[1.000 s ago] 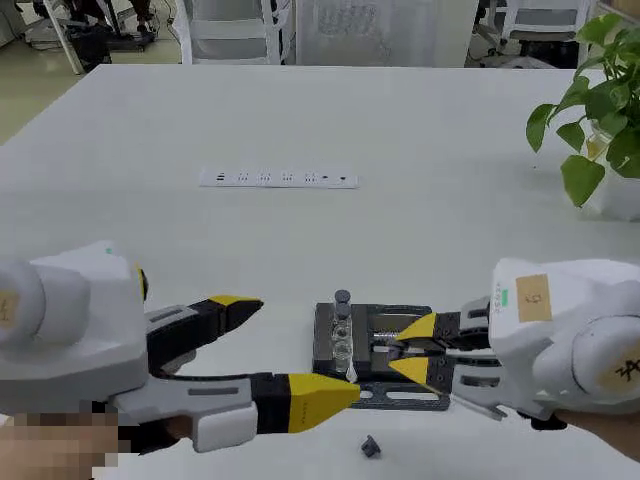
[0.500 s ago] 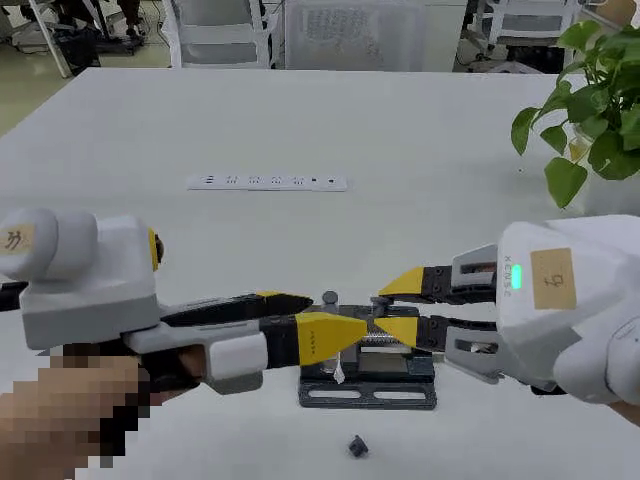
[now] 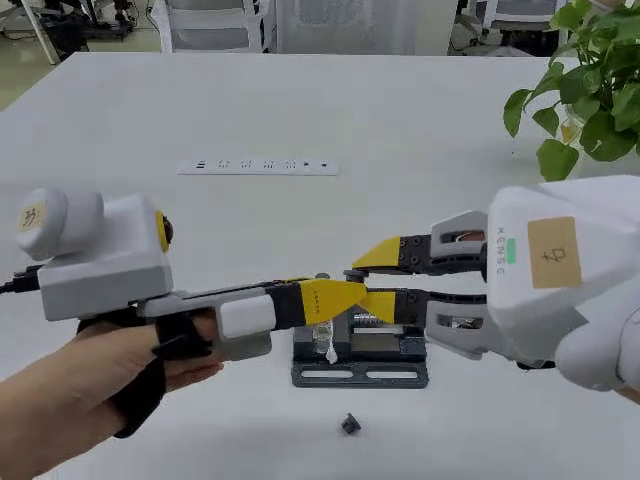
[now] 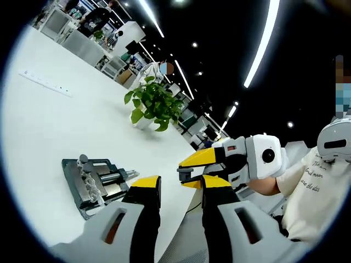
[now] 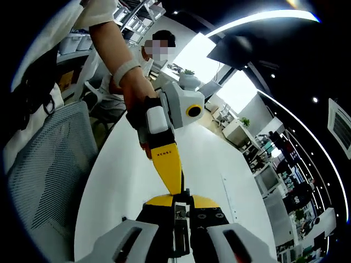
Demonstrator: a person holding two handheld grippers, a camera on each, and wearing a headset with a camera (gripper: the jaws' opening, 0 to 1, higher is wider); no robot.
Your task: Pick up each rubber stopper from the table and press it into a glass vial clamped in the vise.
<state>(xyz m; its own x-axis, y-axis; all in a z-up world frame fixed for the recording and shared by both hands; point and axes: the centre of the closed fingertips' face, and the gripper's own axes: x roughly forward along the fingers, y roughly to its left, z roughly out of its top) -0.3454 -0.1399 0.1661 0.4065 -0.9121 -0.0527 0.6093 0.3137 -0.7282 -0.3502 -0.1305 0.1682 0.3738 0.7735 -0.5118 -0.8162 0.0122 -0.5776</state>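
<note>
A black vise [image 3: 360,376] sits on the white table [image 3: 400,140] with a row of glass vials [image 3: 322,338] clamped in it; it also shows in the left gripper view [image 4: 74,181]. One dark rubber stopper [image 3: 349,424] lies loose in front of the vise. My right gripper [image 3: 365,283] hovers above the vise with a small dark piece, apparently a stopper, pinched between its yellow tips [image 5: 184,201]. My left gripper [image 3: 345,295] comes in from the left, its tips almost touching the right one's. Its jaws [image 4: 178,186] stand a little apart with nothing between them.
A white power strip [image 3: 258,166] lies further back on the table. A potted plant [image 3: 580,90] stands at the far right edge. Chairs stand beyond the far side of the table.
Both grippers have lifted from table height and come together above the vise. The left gripper's jaws have narrowed from wide open. The loose stopper has not moved.
</note>
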